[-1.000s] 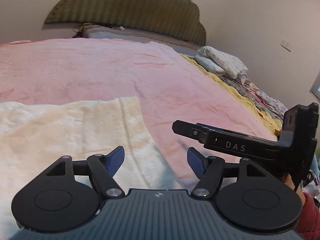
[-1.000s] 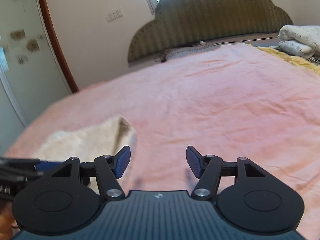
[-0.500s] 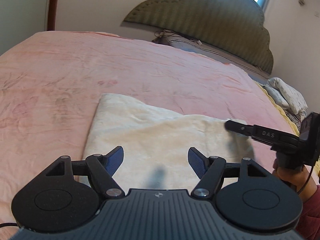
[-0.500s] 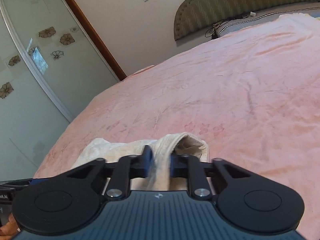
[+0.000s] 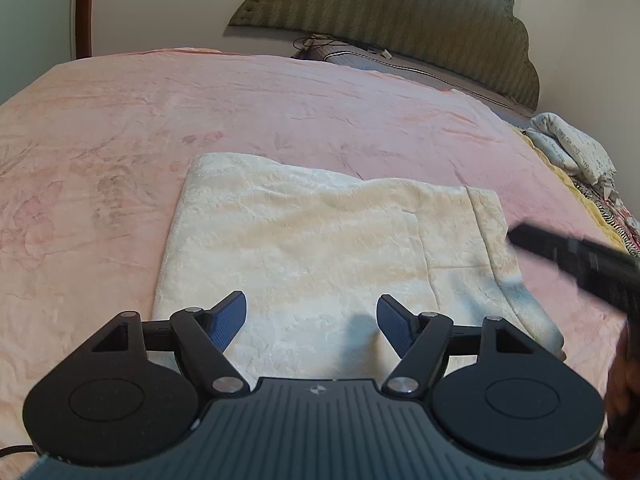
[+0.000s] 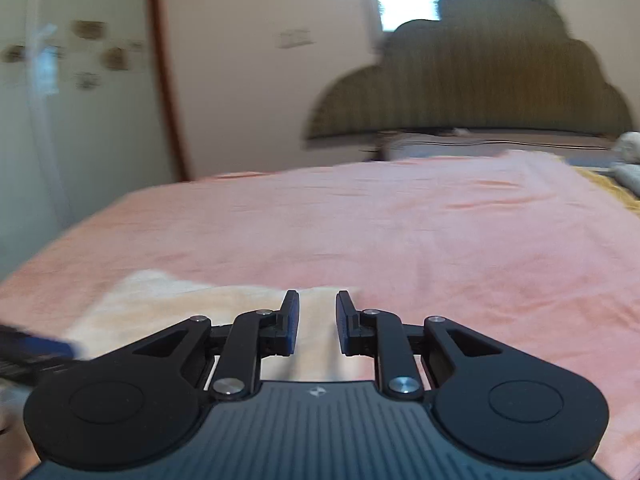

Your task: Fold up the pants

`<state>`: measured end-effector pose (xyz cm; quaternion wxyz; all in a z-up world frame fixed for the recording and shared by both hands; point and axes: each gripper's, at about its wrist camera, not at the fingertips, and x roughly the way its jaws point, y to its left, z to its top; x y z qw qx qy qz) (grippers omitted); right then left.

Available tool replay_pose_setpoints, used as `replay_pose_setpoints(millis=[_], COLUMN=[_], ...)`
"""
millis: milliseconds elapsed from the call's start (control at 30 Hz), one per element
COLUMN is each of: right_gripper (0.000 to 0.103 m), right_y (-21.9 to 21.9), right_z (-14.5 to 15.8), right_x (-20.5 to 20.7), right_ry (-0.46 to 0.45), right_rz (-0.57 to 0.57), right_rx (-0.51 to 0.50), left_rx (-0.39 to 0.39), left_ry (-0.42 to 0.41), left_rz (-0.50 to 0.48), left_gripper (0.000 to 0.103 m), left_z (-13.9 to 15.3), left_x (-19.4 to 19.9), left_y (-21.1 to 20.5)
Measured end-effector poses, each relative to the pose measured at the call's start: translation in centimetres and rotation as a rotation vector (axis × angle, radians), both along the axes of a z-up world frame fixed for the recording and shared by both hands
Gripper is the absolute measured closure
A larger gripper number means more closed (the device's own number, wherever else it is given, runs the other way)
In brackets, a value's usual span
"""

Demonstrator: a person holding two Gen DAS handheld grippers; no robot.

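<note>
The left gripper [image 5: 312, 320] hangs just above the near edge of the cream pants [image 5: 320, 248] with its blue-padded fingers [image 5: 230, 318] spread wide and nothing between them. The right gripper [image 6: 317, 322] has its jaws drawn in to a narrow gap with no cloth caught in it; the pale fabric [image 6: 208, 308] shows through the gap, lying below and beyond the tips. From the left wrist camera that right gripper [image 5: 576, 258] shows as a dark, blurred bar at the right-hand edge of the pants, over their folded side. The pants lie flat as a folded, roughly rectangular pad on the pink blanket [image 5: 280, 104], with a narrower layer of the same fabric along their right side. Beyond the blanket stands a scalloped olive headboard [image 5: 400, 12], and a pile of printed bedding [image 5: 572, 152] sits at the bed's right edge. In the right wrist view, a wardrobe door [image 6: 60, 112] with flower decals stands at the left.
</note>
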<state>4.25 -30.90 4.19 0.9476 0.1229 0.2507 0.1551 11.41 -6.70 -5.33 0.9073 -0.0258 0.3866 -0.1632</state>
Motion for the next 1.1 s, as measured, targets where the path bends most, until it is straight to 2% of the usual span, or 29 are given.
replay_pose_setpoints(millis=[67, 100, 167, 200, 267, 367, 467, 567, 600, 633, 733, 833, 933, 1033, 1100], right_gripper=[0.084, 0.084, 0.084, 0.08, 0.071, 0.053, 0.053, 0.052, 0.041, 0.036, 0.036, 0.036, 0.037, 0.037, 0.04], right_y=[1.7, 2.4, 2.7, 2.1, 0.5, -0.2, 0.1, 0.2, 0.3, 0.3, 1.1, 2.5, 4.8, 6.1, 6.4], right_z=[-0.7, -1.4, -2.8, -3.0, -2.0, -0.8, -1.4, -2.5, -2.8, -2.8, -1.2, 0.4, 0.1, -1.4, -2.0], right_x=[-1.0, -1.2, -1.5, -1.9, -2.7, -4.1, -4.5, -5.0, -5.0, -5.0, -6.0, -7.1, -7.6, -7.7, -7.5], right_ry=[0.053, 0.093, 0.138, 0.152, 0.155, 0.11, 0.151, 0.171, 0.168, 0.165, 0.079, -0.013, -0.034, -0.027, -0.04], right_rz=[0.129, 0.131, 0.065, 0.001, -0.086, -0.074, -0.058, -0.048, -0.061, -0.086, -0.109, -0.012, 0.081, 0.109, 0.104], right_rx=[-0.029, -0.089, -0.204, -0.202, -0.123, -0.068, -0.093, -0.11, -0.139, -0.159, -0.221, -0.262, -0.406, -0.551, -0.61], left_rx=[0.005, 0.003, 0.0, 0.001, 0.008, 0.023, 0.025, 0.104, 0.142, 0.166, 0.138, 0.118, 0.118, 0.1, 0.088], left_ry=[-0.005, -0.005, -0.011, -0.016, -0.028, -0.031, -0.051, -0.072, -0.079, -0.097, -0.129, -0.126, -0.098, -0.095, -0.102], left_rz=[-0.027, -0.039, -0.06, -0.066, -0.058, -0.044, -0.075, -0.156, -0.17, -0.175, -0.224, -0.248, -0.262, -0.254, -0.213], left_gripper=[0.029, 0.029, 0.029, 0.029, 0.029, 0.029, 0.029, 0.025, 0.025, 0.025, 0.025, 0.025, 0.025, 0.024, 0.024], left_z=[0.1, 0.2, 0.5, 0.6, 0.7, 0.5, 0.5, -0.2, -0.5, -0.6, 0.2, 0.6, 0.5, 0.6, 1.0], left_x=[-0.5, -0.7, -1.2, -1.5, -1.9, -2.3, -3.3, -4.1, -4.3, -4.6, -5.4, -5.6, -5.7, -5.9, -5.8], left_y=[-0.4, -0.5, -0.5, -0.3, 0.3, 0.9, 1.4, 0.7, 0.3, 0.1, 0.4, 1.0, 1.8, 2.9, 3.8])
